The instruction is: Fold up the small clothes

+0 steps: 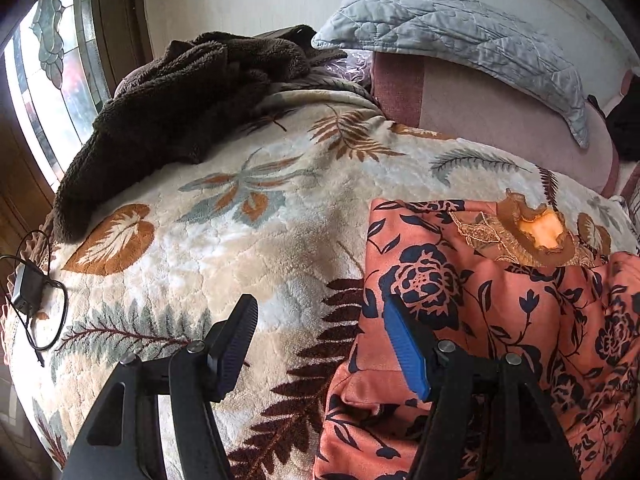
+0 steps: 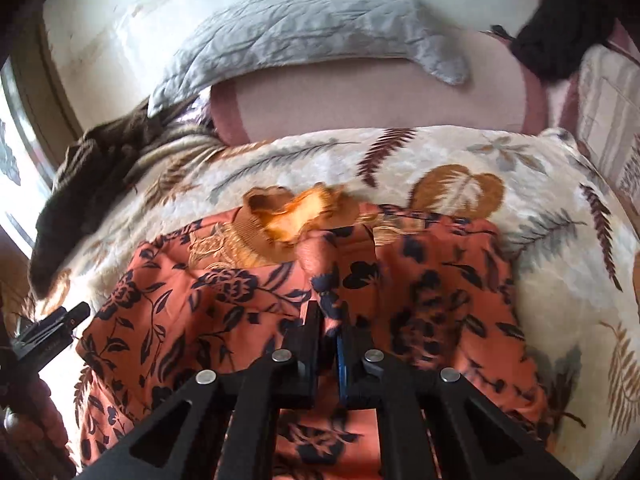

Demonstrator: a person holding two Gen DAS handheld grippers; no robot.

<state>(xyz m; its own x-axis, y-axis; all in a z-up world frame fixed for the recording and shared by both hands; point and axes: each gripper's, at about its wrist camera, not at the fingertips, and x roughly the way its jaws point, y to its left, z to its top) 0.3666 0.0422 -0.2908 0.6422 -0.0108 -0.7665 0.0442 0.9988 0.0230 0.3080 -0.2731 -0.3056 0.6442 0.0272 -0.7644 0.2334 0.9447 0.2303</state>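
My small orange garment (image 1: 500, 300) with navy flowers and a mustard lace collar lies partly folded on the bed, one fold pinched upward.

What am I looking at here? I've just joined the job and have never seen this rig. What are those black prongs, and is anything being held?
Those prongs are fingers of two hand-held grippers a person carries, each with a fisheye camera looking along them. The left camera shows the left hand-held gripper open over the edge of an orange floral garment lying on a leaf-patterned blanket. The right camera shows the right hand-held gripper shut on a fold of that garment. A brown fleece and a charger lie nearby.
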